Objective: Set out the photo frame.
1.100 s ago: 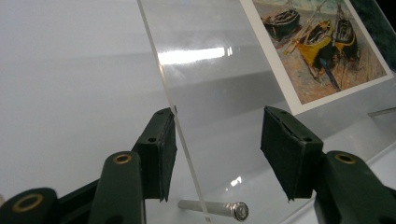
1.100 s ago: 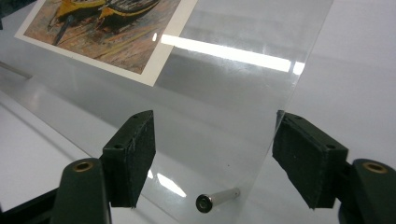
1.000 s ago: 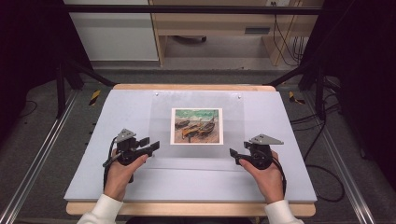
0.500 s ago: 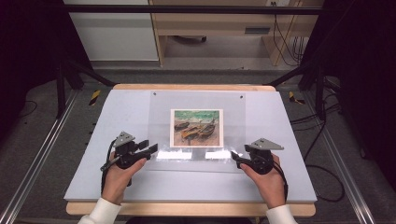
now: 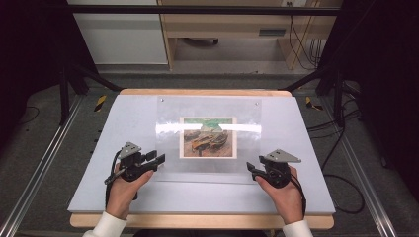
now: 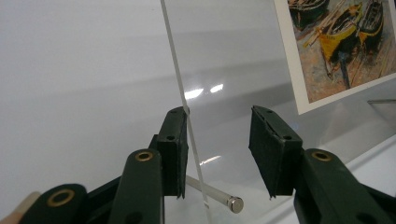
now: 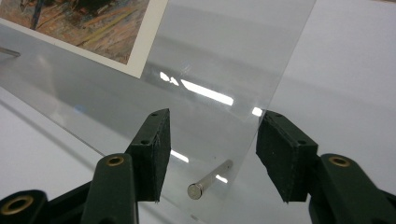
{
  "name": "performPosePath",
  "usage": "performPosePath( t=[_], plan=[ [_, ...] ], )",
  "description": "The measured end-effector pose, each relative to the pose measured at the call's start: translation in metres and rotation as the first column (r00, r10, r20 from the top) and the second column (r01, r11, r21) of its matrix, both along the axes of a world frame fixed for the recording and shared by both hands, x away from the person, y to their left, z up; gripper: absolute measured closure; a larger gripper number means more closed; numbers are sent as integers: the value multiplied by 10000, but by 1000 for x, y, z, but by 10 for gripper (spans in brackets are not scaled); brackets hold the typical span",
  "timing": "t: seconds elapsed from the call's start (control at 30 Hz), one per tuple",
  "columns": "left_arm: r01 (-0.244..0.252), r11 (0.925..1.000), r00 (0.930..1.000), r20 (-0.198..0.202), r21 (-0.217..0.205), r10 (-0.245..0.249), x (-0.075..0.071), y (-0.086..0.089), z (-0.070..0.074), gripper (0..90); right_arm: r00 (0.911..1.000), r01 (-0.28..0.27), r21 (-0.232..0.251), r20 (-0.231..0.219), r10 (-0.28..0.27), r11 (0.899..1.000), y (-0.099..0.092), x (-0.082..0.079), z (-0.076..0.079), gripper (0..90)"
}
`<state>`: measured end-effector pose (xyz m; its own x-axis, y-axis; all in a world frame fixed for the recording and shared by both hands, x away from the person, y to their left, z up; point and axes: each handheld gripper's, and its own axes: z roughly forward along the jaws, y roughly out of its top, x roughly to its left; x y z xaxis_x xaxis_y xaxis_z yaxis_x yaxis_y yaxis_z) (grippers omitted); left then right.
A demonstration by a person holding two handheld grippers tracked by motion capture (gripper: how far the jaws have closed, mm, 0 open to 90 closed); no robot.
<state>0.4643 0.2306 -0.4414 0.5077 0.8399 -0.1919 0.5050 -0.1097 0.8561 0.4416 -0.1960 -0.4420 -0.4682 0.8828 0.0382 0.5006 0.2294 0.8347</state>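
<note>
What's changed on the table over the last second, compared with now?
Both grippers' jaws have been closing around the near corners of the clear sheet, left gripper and right gripper alike; the pads do not clamp it yet. The sheet's glare band slid from its near edge up across the picture, so the sheet seems to have tilted. Both hands barely shifted; the picture and table stayed put.

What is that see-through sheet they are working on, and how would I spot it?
Look at the pale table; in its middle lies a painting of boats. Over it is the clear plastic sheet, wider than the picture, with small metal pins at its corners. Only glare and its thin edges give it away.
</note>
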Motion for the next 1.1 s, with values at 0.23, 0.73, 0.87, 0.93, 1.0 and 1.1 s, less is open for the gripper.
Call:
performPosePath(
  t=[0.23,0.73,0.87,0.93,1.0,1.1],
  plan=[
    [-26,10000,10000,-19,2,26,-5,1,0,592,10000,68,-97,55,-68,9999,0,-4,0,495],
    [19,10000,10000,18,51,-19,-11,3,-1,628,9999,105,-212,105,-102,9997,0,-11,-1,550],
    [-29,9999,10000,27,120,29,-13,3,-1,633,9998,164,-248,149,-161,9996,-1,-14,-2,566],
    [-26,9999,10000,33,131,26,-14,3,-1,636,9997,191,-240,154,-187,9995,-1,-15,-2,575],
    [3,9999,10000,27,150,-4,-15,3,-1,641,9997,164,-255,174,-159,9995,-2,-15,-2,584],
    [-10,9999,10000,35,168,10,-16,3,-1,645,9997,187,-234,159,-184,9996,-1,-16,-2,591]
  ],
)
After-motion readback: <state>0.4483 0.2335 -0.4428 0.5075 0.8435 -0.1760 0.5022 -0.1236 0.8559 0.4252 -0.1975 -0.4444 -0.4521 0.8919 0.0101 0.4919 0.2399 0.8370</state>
